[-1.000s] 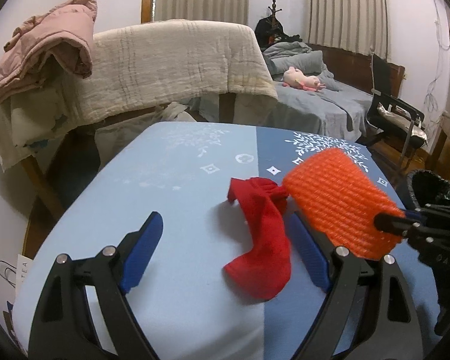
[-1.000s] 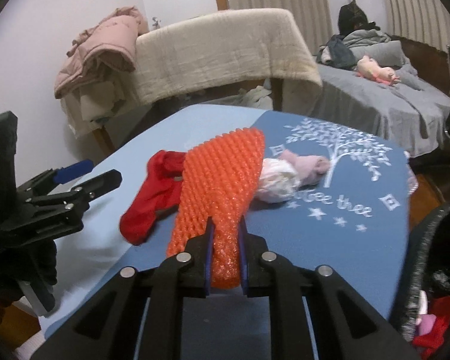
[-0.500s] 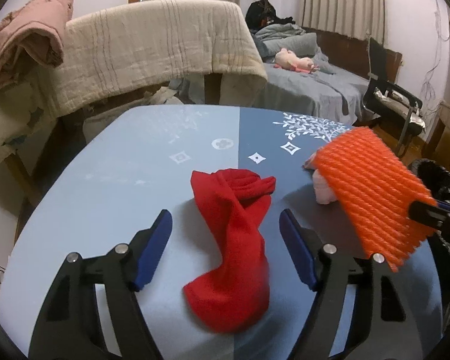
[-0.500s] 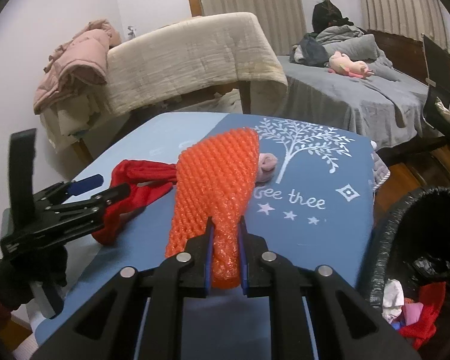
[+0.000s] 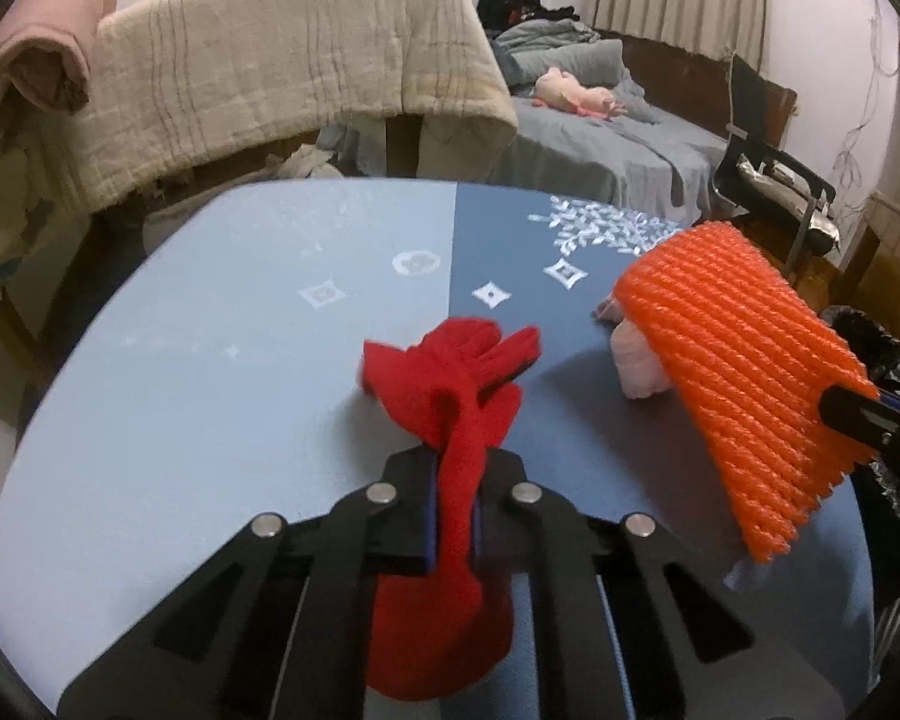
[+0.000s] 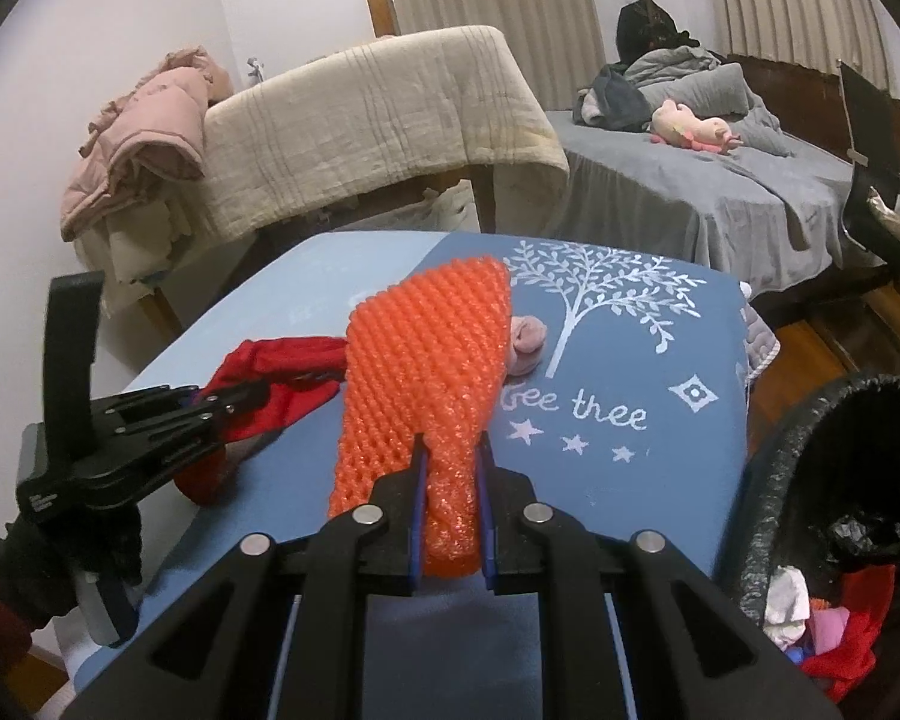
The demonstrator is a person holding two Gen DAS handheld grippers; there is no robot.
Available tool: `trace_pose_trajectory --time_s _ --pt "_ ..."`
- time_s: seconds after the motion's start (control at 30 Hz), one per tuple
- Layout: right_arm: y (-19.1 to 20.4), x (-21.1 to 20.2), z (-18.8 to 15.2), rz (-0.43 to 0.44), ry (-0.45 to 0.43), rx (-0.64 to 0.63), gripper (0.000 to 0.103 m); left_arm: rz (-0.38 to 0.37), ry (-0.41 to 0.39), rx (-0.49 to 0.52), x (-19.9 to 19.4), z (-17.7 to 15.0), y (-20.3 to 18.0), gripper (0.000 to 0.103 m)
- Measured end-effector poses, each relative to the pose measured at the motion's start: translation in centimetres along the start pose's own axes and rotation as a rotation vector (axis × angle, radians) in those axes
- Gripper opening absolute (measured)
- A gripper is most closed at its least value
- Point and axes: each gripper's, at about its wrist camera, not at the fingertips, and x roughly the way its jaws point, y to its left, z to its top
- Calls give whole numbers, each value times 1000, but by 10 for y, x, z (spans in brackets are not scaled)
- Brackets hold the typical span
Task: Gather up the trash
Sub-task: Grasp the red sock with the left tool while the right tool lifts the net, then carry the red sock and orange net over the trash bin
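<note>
Left wrist view: the left gripper is clamped on a limp red fabric sock, whose upper end rests crumpled on the blue printed tabletop while its lower end hangs below the jaws. A pale pink crumpled wad lies just beside and partly under the orange foam mesh sleeve, seen more fully here than from the other side. Bare table spreads left and ahead. Right wrist view: the right gripper pinches the sleeve's near end tight, the sleeve raised over the table. Only this view shows inside the black-lined trash bin off the table's right edge, holding white, pink and red scraps.
</note>
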Motion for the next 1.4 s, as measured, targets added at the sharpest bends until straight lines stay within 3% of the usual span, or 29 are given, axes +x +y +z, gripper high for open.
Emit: trace_pose_trajectory --time_s 0.27,0.87,1.4 --pt "1 -13 7 1 -12 5 14 -1 -69 14 -42 9 -15 7" --pt "-9 -84 26 -26 -132 34 14 -49 -201 29 -111 26 -59 7" --pt "-41 -150 24 -120 -222 69 14 -135 -264 76 -138 39 -114 7"
